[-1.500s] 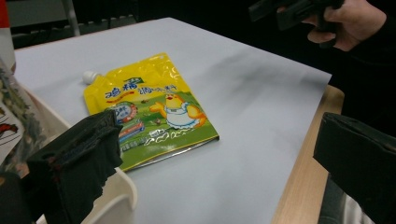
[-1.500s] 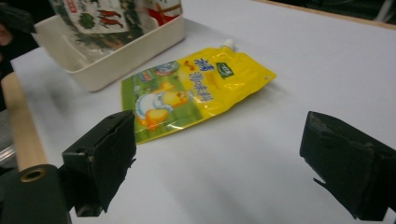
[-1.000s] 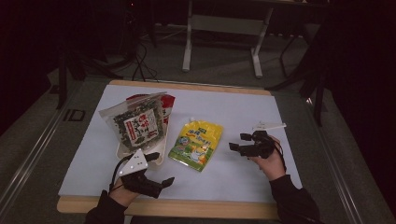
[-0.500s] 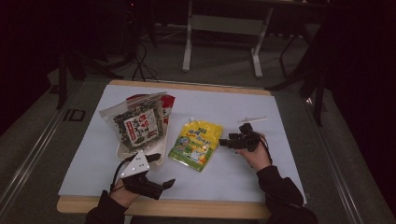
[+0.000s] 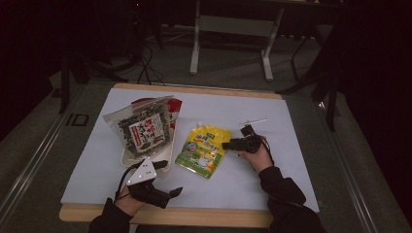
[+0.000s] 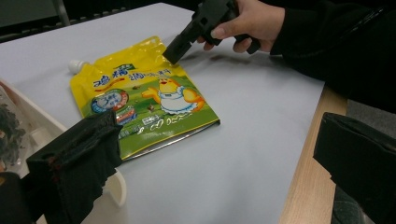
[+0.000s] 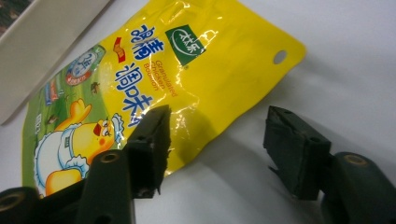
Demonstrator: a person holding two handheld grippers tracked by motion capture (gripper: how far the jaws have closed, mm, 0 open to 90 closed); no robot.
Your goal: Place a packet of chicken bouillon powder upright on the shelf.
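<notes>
Right gripper (image 5: 227, 145) moved in to yellow pouch (image 5: 204, 150) edge — jaws narrowing, spread, gripping nothing; left gripper (image 5: 176, 192) unmoved, spread — empty.

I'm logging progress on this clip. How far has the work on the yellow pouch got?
Done: the right gripper has reached the yellow pouch, its jaws astride the pouch's edge and just closing. In hand: the grasp, not yet made; the pads don't press and the pouch lies flat on the table. Left: gripping and lifting. The left gripper rests open near the table's front edge.
</notes>
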